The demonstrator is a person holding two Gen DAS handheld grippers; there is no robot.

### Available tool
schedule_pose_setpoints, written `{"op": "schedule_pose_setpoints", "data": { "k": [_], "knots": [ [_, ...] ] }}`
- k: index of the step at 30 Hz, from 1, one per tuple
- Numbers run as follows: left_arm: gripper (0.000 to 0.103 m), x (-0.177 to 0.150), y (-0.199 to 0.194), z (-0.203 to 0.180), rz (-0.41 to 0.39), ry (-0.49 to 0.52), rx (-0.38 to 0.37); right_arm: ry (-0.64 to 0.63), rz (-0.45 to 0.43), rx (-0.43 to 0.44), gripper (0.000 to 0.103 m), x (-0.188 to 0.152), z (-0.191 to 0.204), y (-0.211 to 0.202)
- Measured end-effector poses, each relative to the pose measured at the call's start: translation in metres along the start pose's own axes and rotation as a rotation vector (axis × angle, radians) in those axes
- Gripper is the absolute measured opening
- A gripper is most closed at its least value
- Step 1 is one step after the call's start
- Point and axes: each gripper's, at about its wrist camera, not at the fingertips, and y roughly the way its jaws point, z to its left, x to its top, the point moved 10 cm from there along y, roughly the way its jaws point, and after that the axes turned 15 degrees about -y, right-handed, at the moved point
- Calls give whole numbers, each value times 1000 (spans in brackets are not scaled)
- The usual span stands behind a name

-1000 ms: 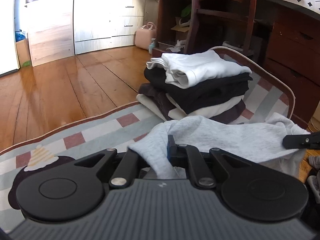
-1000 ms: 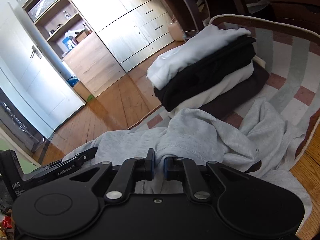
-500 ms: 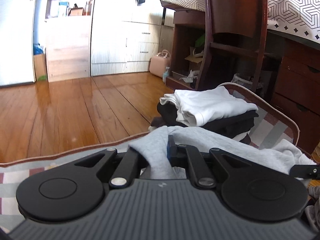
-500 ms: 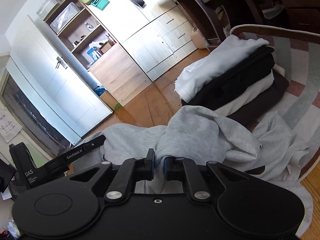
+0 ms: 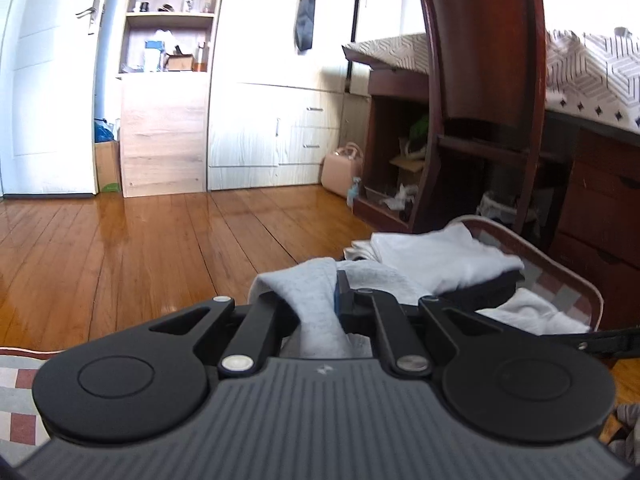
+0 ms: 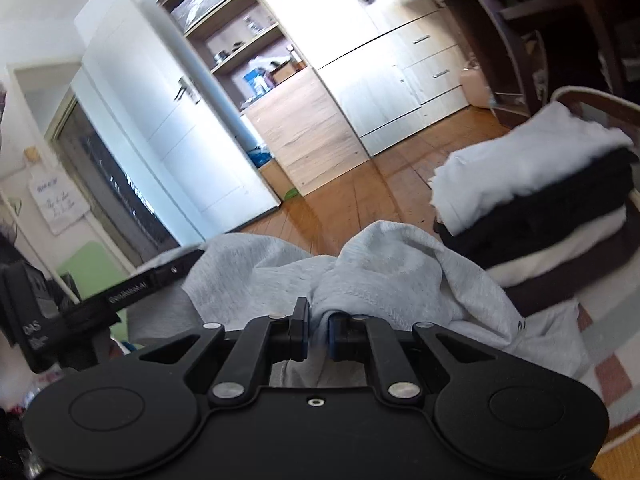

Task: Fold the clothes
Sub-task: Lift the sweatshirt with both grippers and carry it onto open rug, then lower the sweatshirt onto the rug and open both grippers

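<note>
Two black grippers are each pinching one light grey sweatshirt [image 6: 384, 268]: the left gripper [image 5: 320, 296] and the right gripper [image 6: 318, 326] are pressing their fingers on its bunched edges. One stack of four folded clothes [image 6: 560, 208] is lying on the checked rug [image 5: 560, 296]; grey cloth is hiding its lower layers in the left view. Compared with one second ago, both grippers are holding the sweatshirt higher.

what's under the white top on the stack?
Under the white top: a black garment, a cream one, then a dark brown one. The rug beneath is covered there.
</note>
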Motion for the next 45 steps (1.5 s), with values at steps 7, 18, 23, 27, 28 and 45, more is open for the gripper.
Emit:
{"op": "schedule_pose_setpoints", "data": {
  "k": [7, 18, 23, 27, 28, 45],
  "knots": [
    [7, 24, -12, 26, -72, -25, 57, -114, 34, 47, 12, 34, 29, 21],
    [7, 91, -49, 83, -191, -89, 126, -153, 70, 172, 12, 83, 67, 50],
    [7, 123, -32, 120, -280, -47, 218, -187, 72, 129, 15, 112, 57, 112],
    [7, 120, 37, 173, -246, -98, 323, -155, 103, 19, 59, 90, 24, 170],
    [7, 109, 61, 190, -199, -98, 365, -137, 126, 6, 60, 73, 16, 178],
    [7, -37, 177, 381, 138, -272, 722, -32, 473, 49, 60, -120, 2, 282]
  ]
}}
